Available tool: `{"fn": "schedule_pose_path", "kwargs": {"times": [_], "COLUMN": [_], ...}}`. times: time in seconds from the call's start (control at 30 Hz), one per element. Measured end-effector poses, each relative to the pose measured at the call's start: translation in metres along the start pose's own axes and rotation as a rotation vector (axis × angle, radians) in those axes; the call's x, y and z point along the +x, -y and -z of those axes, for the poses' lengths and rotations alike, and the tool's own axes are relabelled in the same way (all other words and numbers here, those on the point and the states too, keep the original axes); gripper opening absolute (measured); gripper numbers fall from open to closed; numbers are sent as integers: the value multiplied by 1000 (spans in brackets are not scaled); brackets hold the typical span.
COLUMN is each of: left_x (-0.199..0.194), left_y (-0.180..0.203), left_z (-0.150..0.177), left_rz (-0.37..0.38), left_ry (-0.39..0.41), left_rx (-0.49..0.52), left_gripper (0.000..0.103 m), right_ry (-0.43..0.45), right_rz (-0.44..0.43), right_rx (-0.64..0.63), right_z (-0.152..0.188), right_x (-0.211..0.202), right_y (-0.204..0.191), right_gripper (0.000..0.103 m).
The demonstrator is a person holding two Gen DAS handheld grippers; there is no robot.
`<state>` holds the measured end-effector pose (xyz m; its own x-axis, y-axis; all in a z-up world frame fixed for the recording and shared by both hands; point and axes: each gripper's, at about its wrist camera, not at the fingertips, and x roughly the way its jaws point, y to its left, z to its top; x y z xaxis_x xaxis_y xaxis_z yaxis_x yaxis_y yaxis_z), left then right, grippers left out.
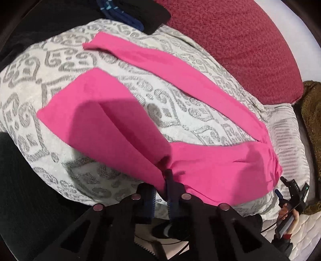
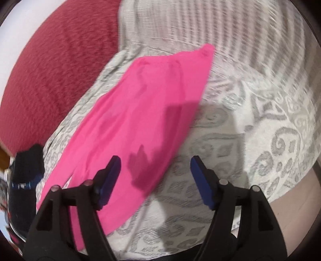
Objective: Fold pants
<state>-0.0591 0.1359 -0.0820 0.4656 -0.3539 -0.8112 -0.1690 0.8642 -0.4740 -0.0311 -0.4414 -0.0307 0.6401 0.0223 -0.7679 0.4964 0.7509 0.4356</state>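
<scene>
Two hand-held grippers work over bright pink pants (image 1: 210,164) spread on a white bedspread (image 1: 30,84) with a grey scroll pattern. Both legs of the garment fan out away from the left wrist camera, one stretching toward the far edge, the other lying broad and nearer. Left gripper (image 1: 168,176), its jaws closed tight, pinches the near edge of the pink fabric where that broad leg meets the seat, and the cloth puckers at the grip. Right gripper (image 2: 155,162) hangs over the waist end of the pants, its blue-padded jaws spread wide with nothing pressed between them; the left pad sits above pink cloth, the right above bare bedspread. A dark red blanket (image 1: 240,44) lies along the far side of the bedspread, and a dark garment with blue stripes (image 1: 120,12) rests near one corner.
</scene>
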Motion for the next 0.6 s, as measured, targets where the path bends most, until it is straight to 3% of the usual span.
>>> {"fn": "schedule_pose_path", "kwargs": {"times": [0.33,0.37,0.4,0.43,0.53,0.6], "left_x": [-23,-25,-27,-29,-29,-29], "left_y": [9,9,10,10,11,9], "left_z": [-5,-5,-6,-6,-6,-6], "left_rz": [-17,-19,-23,-27,-36,-42], "left_ry": [62,65,68,70,67,61], "left_rx": [42,46,53,57,60,51], "left_gripper": [5,5,5,5,5,4], "right_ry": [17,22,20,-5,-33,-1], "right_rz": [-22,-7,16,44,43,33], "right_rx": [67,64,63,66,135,95], "right_z": [-28,-32,-37,-41,-48,-48], "right_x": [13,17,22,28,36,30], "right_y": [12,11,10,10,15,7], "right_gripper": [70,55,23,4,3,3]}}
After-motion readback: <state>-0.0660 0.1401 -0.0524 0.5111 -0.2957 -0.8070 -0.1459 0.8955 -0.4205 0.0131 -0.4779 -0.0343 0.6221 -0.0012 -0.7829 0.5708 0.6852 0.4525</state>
